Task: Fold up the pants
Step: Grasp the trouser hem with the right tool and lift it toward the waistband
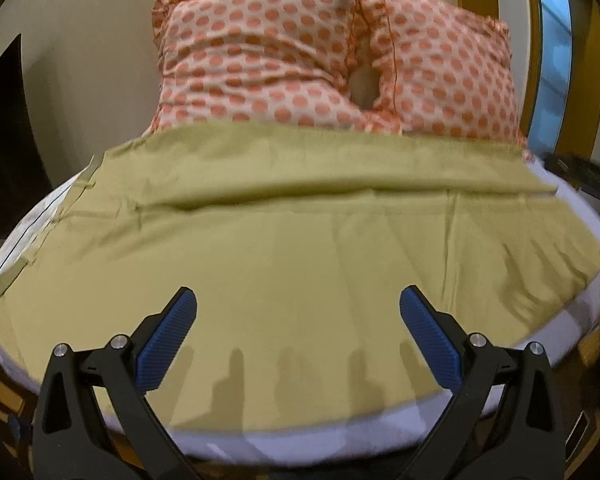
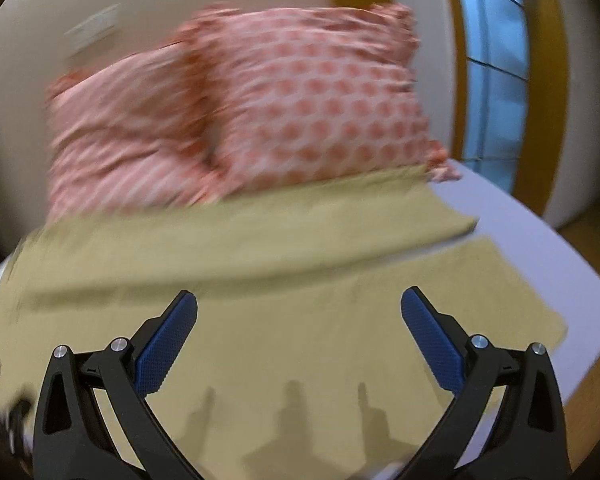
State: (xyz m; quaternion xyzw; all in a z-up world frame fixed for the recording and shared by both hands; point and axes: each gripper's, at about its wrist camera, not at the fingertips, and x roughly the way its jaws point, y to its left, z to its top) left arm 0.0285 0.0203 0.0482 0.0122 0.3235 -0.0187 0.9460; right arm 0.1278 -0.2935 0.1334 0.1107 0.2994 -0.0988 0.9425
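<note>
Olive-green pants [image 1: 292,248] lie spread flat across the bed, the two legs side by side running left to right, with a seam or fold line between them. They also show in the right wrist view [image 2: 284,280], which is blurred. My left gripper [image 1: 298,300] is open and empty, held above the near leg. My right gripper [image 2: 299,300] is open and empty, above the near leg toward its right end, whose hem edge [image 2: 540,280] lies on the sheet.
Two pillows with orange dots [image 1: 332,56] lean against the wall behind the pants. The white bed sheet [image 2: 540,232] shows at the right and along the near edge [image 1: 300,436]. A window [image 2: 492,80] is at the far right.
</note>
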